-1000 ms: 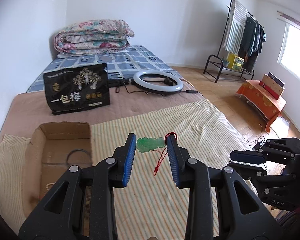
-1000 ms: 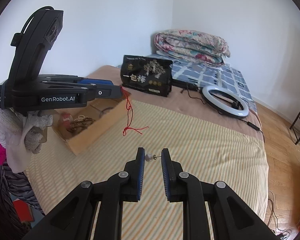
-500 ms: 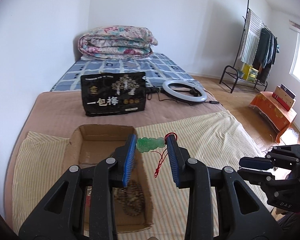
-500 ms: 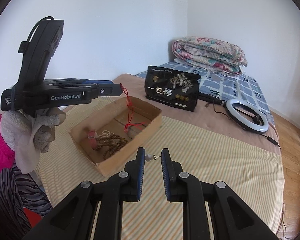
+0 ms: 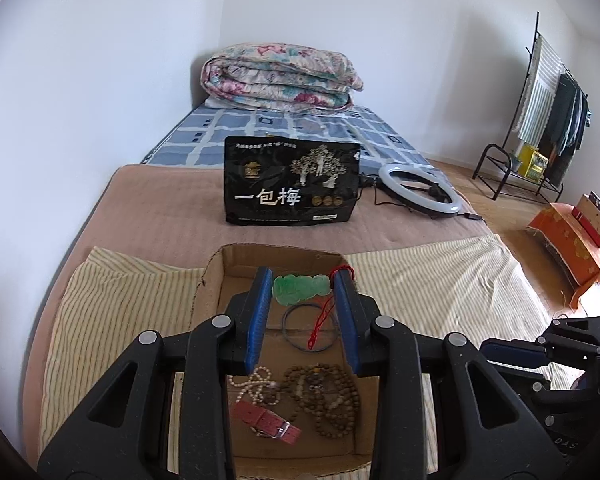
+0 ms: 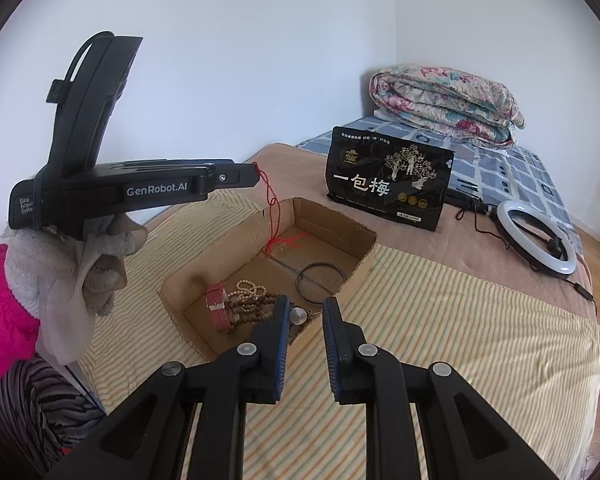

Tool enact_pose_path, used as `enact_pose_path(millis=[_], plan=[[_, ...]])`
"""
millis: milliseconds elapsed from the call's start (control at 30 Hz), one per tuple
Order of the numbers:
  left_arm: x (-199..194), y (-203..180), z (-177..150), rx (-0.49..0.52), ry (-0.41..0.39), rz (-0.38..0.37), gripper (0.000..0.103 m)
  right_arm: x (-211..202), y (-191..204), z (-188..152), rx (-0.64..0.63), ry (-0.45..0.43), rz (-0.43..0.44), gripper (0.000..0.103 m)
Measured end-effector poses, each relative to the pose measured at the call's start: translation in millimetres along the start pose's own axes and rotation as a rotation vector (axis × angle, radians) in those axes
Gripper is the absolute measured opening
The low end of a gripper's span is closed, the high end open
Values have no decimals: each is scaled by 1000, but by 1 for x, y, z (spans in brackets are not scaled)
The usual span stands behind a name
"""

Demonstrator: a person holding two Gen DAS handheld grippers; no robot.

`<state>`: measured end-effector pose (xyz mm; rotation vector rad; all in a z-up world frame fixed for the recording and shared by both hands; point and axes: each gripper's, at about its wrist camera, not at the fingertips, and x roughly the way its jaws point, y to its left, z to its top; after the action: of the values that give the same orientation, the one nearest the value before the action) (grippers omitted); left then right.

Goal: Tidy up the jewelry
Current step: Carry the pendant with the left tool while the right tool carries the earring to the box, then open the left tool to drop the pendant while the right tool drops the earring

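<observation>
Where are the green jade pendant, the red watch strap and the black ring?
green jade pendant (image 5: 300, 289), left wrist view, middle of the carving
red watch strap (image 5: 265, 417), left wrist view, mid band
black ring (image 6: 320, 282), right wrist view, its rim

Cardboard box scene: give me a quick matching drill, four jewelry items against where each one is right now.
Items:
1. green pendant
2. pearl earring
3. dark ring
4. pink watch strap

Places:
A. flat on the cardboard box floor, mid-box
B. between the left tool's fingers
C. near end of the box, beside wooden beads
D. between the right tool's fingers

Pairs: 1-B, 2-D, 3-A, 4-C
</observation>
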<state>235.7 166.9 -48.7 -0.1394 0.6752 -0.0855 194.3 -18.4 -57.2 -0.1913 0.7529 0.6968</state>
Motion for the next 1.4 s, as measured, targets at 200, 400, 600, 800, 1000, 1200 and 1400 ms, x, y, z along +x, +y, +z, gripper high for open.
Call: enact_pose_path(millis=[200, 400, 600, 800, 1000, 1200, 1400], plan=[[8, 11, -6, 0, 19, 28, 32, 30, -3, 10, 23, 17, -7, 15], [17, 14, -12, 13, 49, 43, 32, 53, -1, 20, 23, 22, -17, 15], [24, 15, -18, 11, 78, 44, 32, 72, 0, 28, 14, 21, -23, 15], [29, 11, -19, 18, 93, 38, 32, 82, -4, 34, 19, 15, -22, 15], [35, 10, -19, 21, 105, 47, 32, 91, -6, 39, 31, 10, -15, 16], [38, 16, -20, -3, 119, 44, 32, 94, -5, 39, 31, 5, -18, 29], [37, 15, -20, -2, 111, 58, 46, 89, -7, 40, 37, -17, -33, 49]])
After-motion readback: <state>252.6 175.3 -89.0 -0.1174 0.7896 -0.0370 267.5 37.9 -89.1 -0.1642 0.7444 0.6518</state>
